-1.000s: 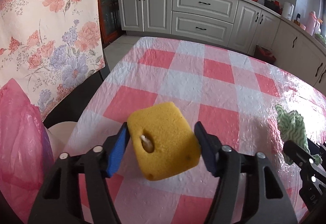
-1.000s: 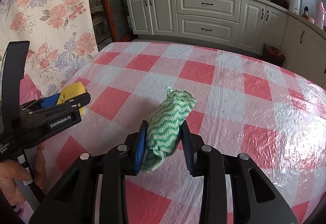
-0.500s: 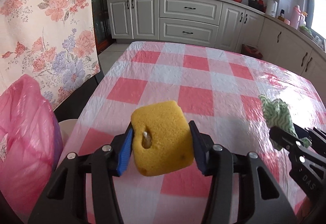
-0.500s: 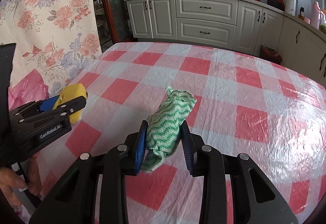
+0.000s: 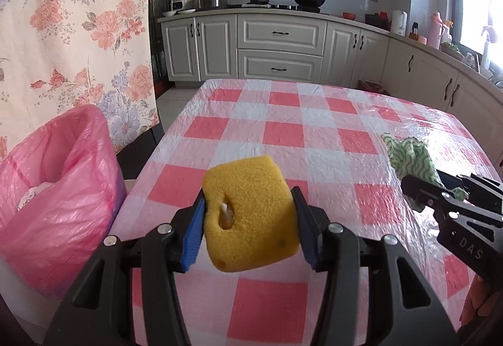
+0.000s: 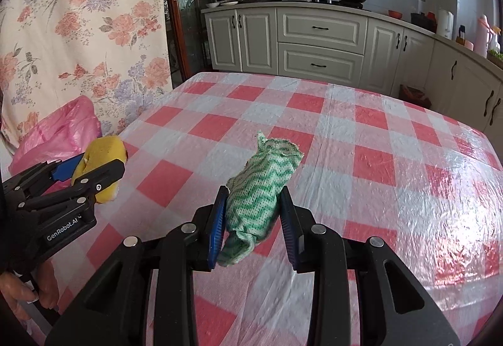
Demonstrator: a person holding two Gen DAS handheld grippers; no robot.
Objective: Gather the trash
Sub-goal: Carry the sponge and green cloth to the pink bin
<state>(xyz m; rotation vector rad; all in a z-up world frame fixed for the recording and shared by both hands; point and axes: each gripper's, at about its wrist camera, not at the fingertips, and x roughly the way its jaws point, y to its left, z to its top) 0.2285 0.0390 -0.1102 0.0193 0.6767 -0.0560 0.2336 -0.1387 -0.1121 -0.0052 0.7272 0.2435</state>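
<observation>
L gripper (image 5: pixel 248 225) clamped on the yellow sponge (image 5: pixel 250 214), blue pads pressing both side faces, foam bulging out front w/ a small gouge in the near face. Its jaws have just been closing, sponge between them. R gripper (image 6: pixel 253 221) clenched on the green wavy cloth (image 6: pixel 261 188), rolled into a bundle, pinched near its lower half, top end flopping free fwd. Both items held off the red-white checked tablecloth (image 5: pixel 314 132), nothing else loose on it that I can see. Pink trash bag (image 5: pixel 53 188) sits just beside the table's L edge, mouth open, something pale inside, can't tell what. Handling: sponge looks light, soft, compressible, grippy, so mid-side grip is fine, low slip risk. Cloth light + limp, no stiffness, tail may drag or snag on bag rim, so hold at thickest part of the roll as now. Neither fragile. Judgement: both in carry stage toward bag, drop not yet done; L is closer to the bag. Person's hand (image 6: pixel 19 292) visible under L gripper.
</observation>
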